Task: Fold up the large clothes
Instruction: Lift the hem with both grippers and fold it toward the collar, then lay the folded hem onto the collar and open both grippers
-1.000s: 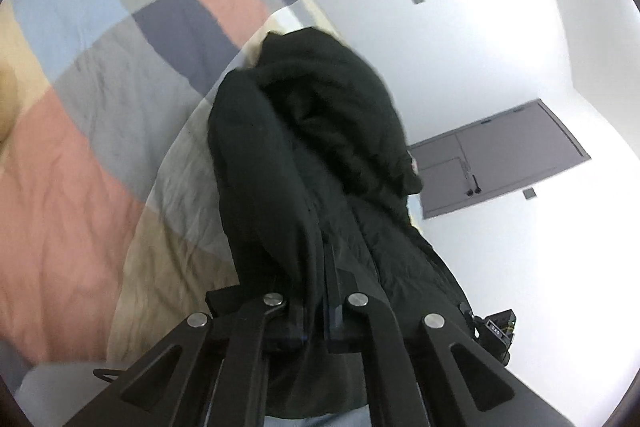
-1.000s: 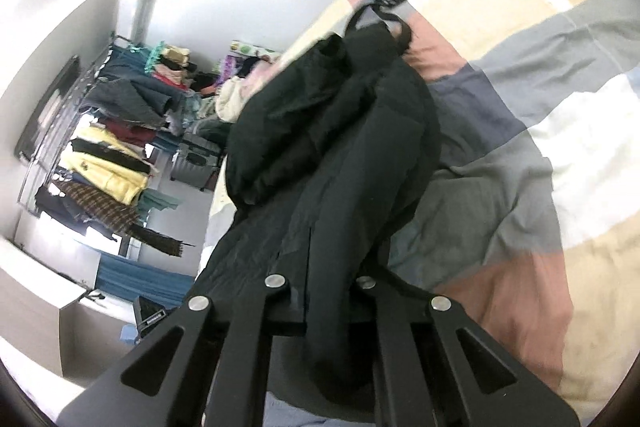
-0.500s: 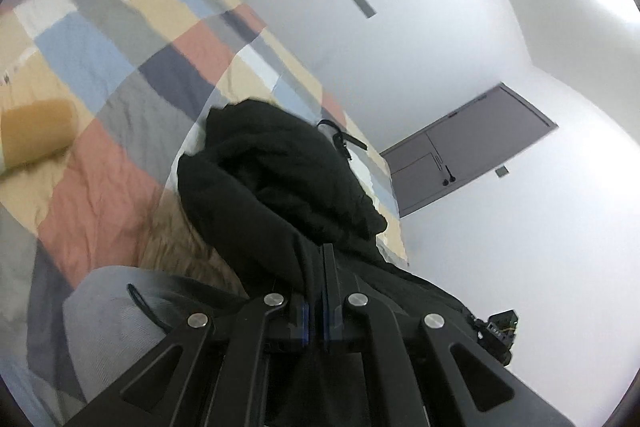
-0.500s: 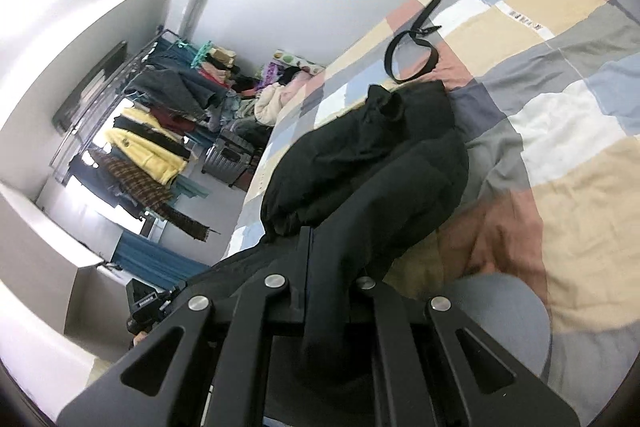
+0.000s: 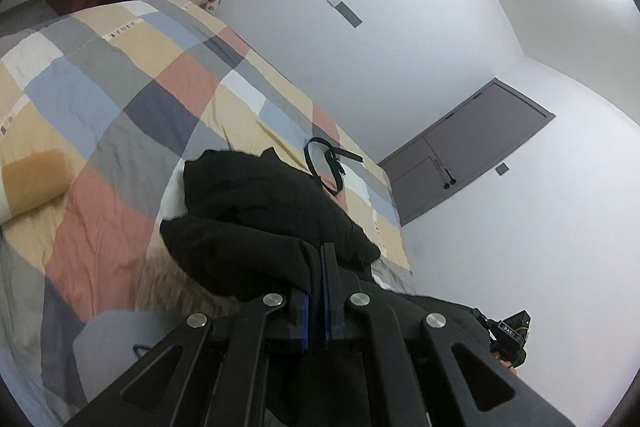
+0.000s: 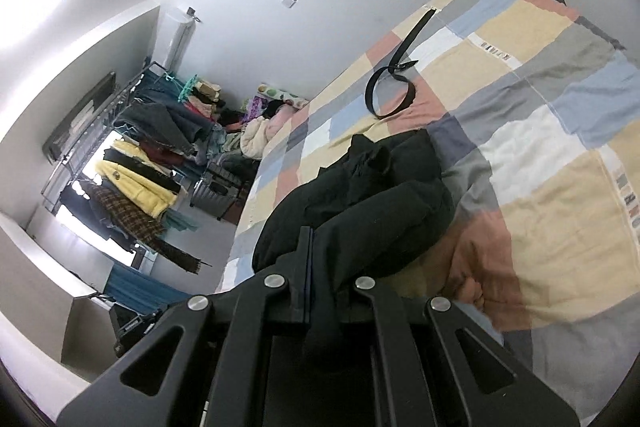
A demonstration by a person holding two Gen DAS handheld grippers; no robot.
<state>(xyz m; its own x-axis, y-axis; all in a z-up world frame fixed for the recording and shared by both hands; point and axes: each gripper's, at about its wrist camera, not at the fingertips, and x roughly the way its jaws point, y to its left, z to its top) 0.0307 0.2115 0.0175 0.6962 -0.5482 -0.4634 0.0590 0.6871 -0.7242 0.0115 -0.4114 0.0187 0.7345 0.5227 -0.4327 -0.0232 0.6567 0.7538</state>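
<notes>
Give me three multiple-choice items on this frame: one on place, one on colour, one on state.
1. Where does the belt lie?
A. on the bedspread beyond the coat
B. on the clothes rack
C. in a gripper

2. What colour is the coat?
A. yellow
B. black
C. blue

3. How do the grippers stand?
A. both open, clear of the coat
B. one open, one shut
C. both shut on the coat

Key: 1 A, the belt rests on the bedspread past the coat. 2 B, the fabric is black in both views. 3 C, the left gripper and the right gripper each pinch black fabric.
</notes>
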